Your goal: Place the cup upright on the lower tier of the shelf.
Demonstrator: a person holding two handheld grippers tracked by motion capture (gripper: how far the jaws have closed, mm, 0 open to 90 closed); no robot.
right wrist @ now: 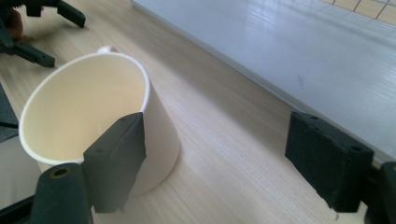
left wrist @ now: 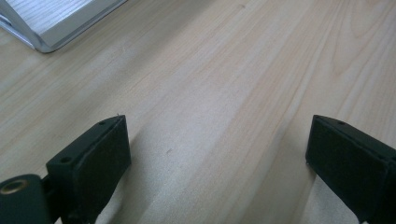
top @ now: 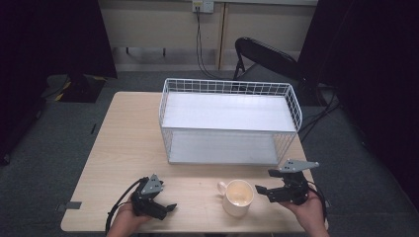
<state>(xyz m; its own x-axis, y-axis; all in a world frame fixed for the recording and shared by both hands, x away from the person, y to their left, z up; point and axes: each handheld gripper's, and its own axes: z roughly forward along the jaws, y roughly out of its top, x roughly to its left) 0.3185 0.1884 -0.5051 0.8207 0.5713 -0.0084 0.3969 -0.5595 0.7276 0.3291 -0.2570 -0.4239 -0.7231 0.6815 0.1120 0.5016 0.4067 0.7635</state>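
On the near edge of the surface [top: 128, 143], at about five o'clock from its centre, the white mug [top: 238, 198] stands upright and empty, its handle turned toward nine o'clock. My right gripper [top: 263, 191] sits just beside it at its three o'clock, fingers spread wide and holding nothing. In the right gripper view one finger [right wrist: 116, 158] lies in front of the mug's wall [right wrist: 161, 135], while the other [right wrist: 327, 158] stands well off over bare wood, so the mug is not yet between them.

My left gripper [top: 167, 209] rests low near seven o'clock, well apart from the mug, its fingers [left wrist: 93, 158] also released with plain wood between them.

Beyond, toward twelve o'clock, the white wire basket [top: 291, 98] lies with its pale floor bare (nothing has gone into it).

By my judgement the work is at its very start: the approach to the mug is nearly made, but the grasp, the lift and any carrying toward the basket are all left. I judge the next need is to shift the right gripper so the mug's wall falls between the fingers before closing.
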